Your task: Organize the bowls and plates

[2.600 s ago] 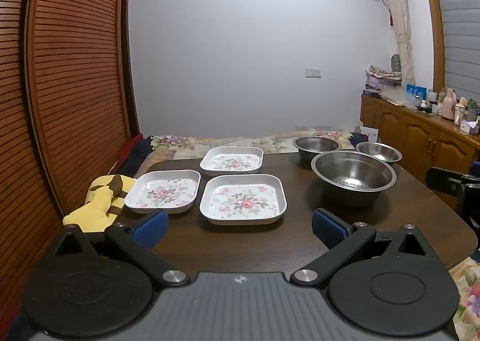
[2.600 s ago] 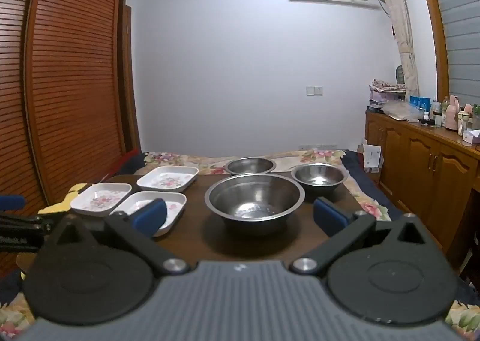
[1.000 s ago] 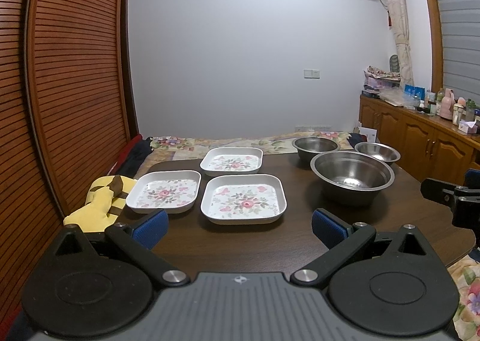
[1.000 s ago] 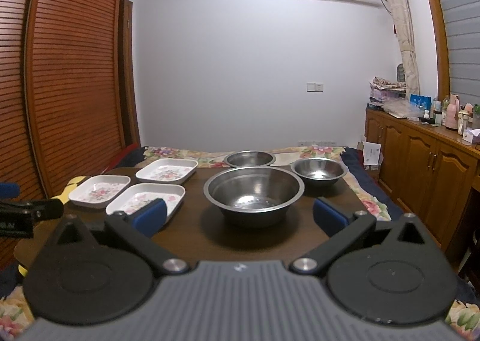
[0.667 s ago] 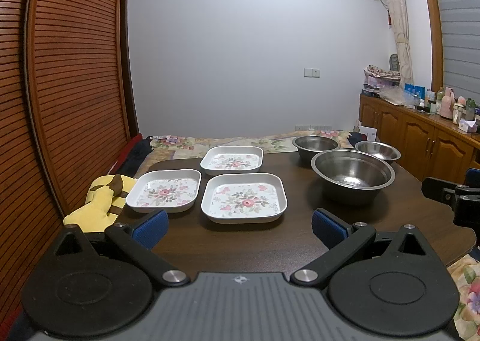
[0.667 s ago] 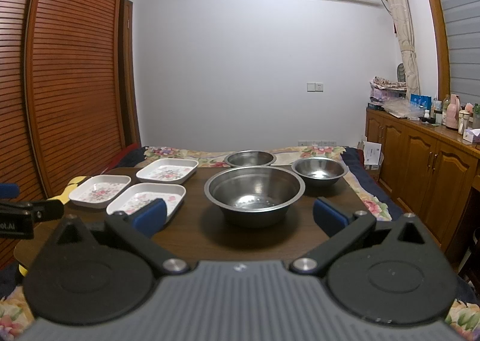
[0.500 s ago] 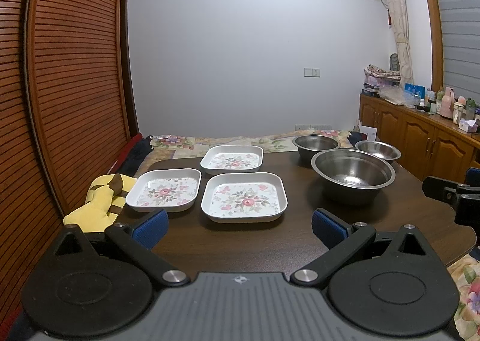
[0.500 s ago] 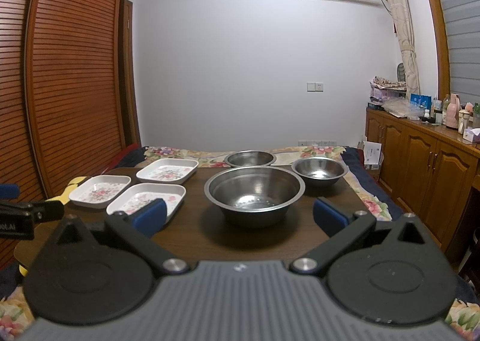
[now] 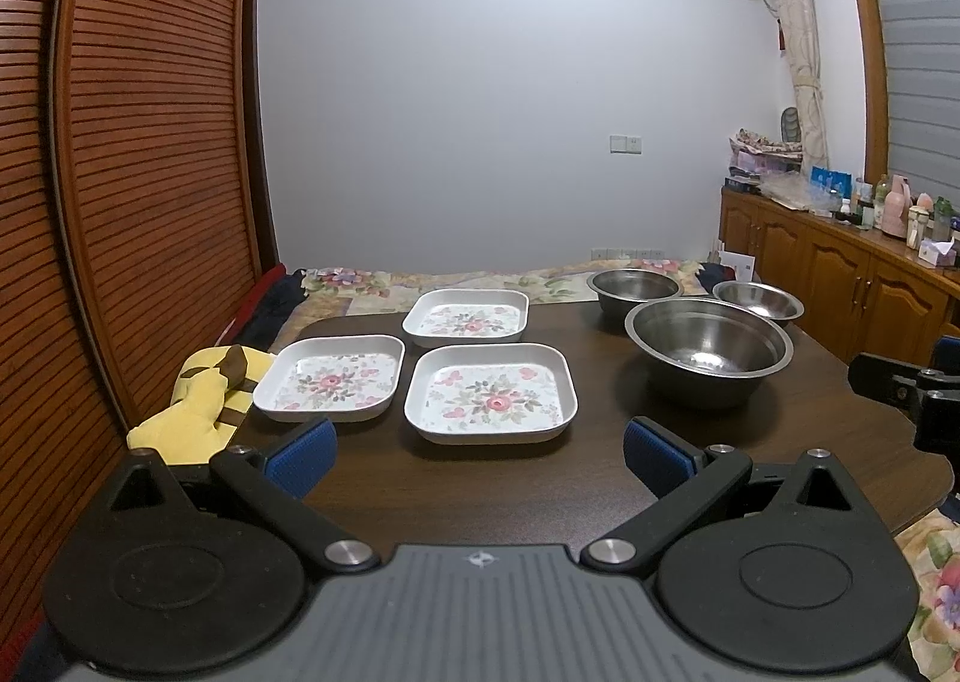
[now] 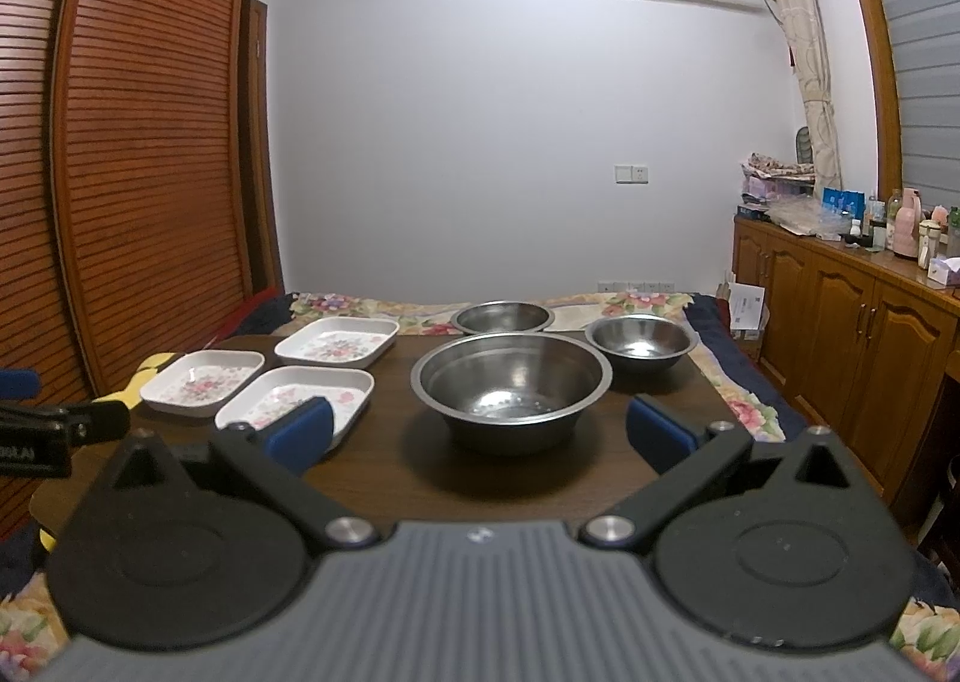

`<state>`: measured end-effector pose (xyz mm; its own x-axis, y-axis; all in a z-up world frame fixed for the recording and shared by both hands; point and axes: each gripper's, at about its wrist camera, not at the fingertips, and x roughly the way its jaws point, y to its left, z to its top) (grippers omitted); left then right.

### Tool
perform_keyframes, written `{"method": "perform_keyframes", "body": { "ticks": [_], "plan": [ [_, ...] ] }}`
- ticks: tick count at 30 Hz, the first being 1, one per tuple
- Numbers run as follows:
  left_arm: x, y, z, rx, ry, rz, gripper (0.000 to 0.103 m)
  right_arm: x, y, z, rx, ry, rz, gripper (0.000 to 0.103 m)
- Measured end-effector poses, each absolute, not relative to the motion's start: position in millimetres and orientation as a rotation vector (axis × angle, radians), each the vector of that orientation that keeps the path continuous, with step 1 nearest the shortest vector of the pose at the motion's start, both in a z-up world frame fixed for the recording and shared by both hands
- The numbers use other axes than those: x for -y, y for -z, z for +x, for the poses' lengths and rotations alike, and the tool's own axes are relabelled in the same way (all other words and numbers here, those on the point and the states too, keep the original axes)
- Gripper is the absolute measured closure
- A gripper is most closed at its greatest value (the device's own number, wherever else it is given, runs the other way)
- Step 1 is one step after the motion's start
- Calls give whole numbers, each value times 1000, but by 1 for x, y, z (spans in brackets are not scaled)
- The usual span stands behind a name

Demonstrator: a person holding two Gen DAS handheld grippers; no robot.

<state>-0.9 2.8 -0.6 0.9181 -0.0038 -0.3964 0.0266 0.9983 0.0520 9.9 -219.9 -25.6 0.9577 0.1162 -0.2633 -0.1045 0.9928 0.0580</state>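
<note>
Nothing is being held yet — left claw (image 9: 477,451) and right claw (image 10: 478,433) are hovering released; next, nesting the steel bowls (image 10: 510,382) — stacking the floral plates (image 9: 491,394).

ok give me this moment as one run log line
left gripper: open, empty | right gripper: open, empty | three floral plates unstacked | three steel bowls unstacked | table: nothing grasped

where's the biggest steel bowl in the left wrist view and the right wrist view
Left wrist view: the biggest steel bowl sits right of centre, past the right blue finger, in front of two smaller bowls.
Right wrist view: the same bowl is dead centre, between the fingers.
Shared landmark: the nearest floral plate lies just to its left in both.
</note>
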Motion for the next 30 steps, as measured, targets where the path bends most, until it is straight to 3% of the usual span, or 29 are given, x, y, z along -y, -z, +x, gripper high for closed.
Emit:
{"method": "perform_keyframes", "body": {
  "ticks": [30],
  "plan": [
    [-50, 45, 57, -625, 24, -16, 0, 176, 42, 66, -336, -266, 21, 0]
  ]
}}
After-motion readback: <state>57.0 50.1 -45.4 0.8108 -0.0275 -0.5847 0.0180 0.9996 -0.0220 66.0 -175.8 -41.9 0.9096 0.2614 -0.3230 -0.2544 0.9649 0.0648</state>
